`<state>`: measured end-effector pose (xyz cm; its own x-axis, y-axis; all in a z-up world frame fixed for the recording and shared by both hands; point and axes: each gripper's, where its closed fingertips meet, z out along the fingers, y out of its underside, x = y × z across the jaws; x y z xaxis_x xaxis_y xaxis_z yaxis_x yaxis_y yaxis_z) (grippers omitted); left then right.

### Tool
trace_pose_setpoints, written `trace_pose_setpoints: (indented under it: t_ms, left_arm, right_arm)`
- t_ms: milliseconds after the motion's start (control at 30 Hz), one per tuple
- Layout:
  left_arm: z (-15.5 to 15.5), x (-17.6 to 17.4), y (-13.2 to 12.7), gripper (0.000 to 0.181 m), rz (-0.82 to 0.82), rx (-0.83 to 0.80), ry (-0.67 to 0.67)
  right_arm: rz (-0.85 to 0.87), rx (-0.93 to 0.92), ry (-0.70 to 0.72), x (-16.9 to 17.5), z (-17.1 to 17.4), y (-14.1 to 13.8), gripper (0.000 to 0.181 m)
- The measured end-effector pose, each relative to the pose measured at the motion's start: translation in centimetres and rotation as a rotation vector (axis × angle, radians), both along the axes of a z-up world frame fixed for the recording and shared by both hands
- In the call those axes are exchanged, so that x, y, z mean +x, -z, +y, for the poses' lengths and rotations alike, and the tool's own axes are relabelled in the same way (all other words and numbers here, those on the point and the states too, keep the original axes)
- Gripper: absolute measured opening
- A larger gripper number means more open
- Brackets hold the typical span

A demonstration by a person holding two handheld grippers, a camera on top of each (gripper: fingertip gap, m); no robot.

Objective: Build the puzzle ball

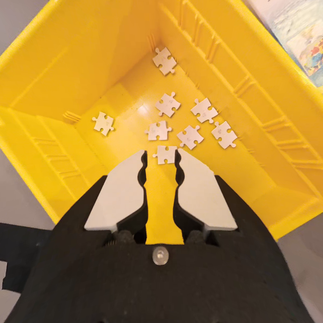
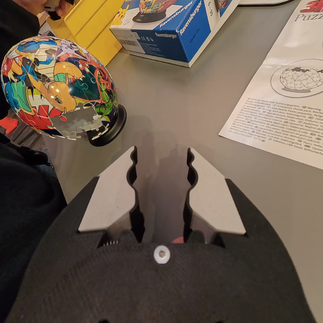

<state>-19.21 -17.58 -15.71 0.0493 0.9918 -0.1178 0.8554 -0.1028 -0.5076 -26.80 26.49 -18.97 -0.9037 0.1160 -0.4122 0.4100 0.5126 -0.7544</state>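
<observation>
In the left wrist view several grey, face-down puzzle pieces lie on the floor of a yellow bin (image 1: 73, 57). My left gripper (image 1: 161, 153) is open inside the bin, its fingertips either side of the nearest piece (image 1: 166, 154), which lies flat between them. Other pieces (image 1: 190, 137) lie just beyond. In the right wrist view the colourful, partly built puzzle ball (image 2: 56, 87) sits on a black stand (image 2: 111, 129) at the left, with an open gap low on its side. My right gripper (image 2: 161, 150) is open and empty above the grey table, to the right of the ball.
The blue and white puzzle box (image 2: 167, 29) and the yellow bin (image 2: 92, 26) stand at the back of the table. A printed instruction sheet (image 2: 286, 90) lies at the right. A person's dark sleeve (image 2: 26, 192) fills the left edge. The box also shows in the left wrist view (image 1: 295, 36). My right fingertips sit around 45 centimeters from my left ones.
</observation>
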Motion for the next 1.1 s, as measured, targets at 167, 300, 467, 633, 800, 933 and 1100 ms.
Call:
trace_pose_setpoints:
  t_ms: [167,300,467,633,800,933,1100]
  left_arm:
    - [0.2,0.2,1.0,0.032,-0.028,-0.012,0.028]
    - [0.7,-1.8,1.9,0.041,-0.031,-0.046,0.110]
    - [0.7,-5.4,4.1,0.047,-0.094,-0.083,0.213]
    - [0.9,-6.6,5.6,0.035,-0.173,0.008,0.256]
    - [0.9,-6.6,5.6,0.022,-0.155,0.046,0.253]
    - [1.0,-6.9,4.7,0.007,-0.109,0.035,0.232]
    - [0.9,-6.8,1.2,0.002,0.009,-0.003,0.188]
  right_arm:
    - [-0.002,-0.002,0.003,-0.1,0.0,0.0,0.055]
    - [0.002,-0.002,-0.001,0.0,0.0,0.0,0.055]
    - [0.003,-0.013,0.000,0.0,0.0,-0.2,0.055]
    - [0.000,-0.031,0.000,0.0,0.0,-0.5,0.056]
    - [-0.011,-0.051,-0.011,0.1,0.1,-0.8,0.059]
    - [-0.015,-0.060,-0.020,0.2,0.1,-0.9,0.061]
    - [-0.032,-0.078,-0.008,-0.1,0.0,-1.2,0.064]
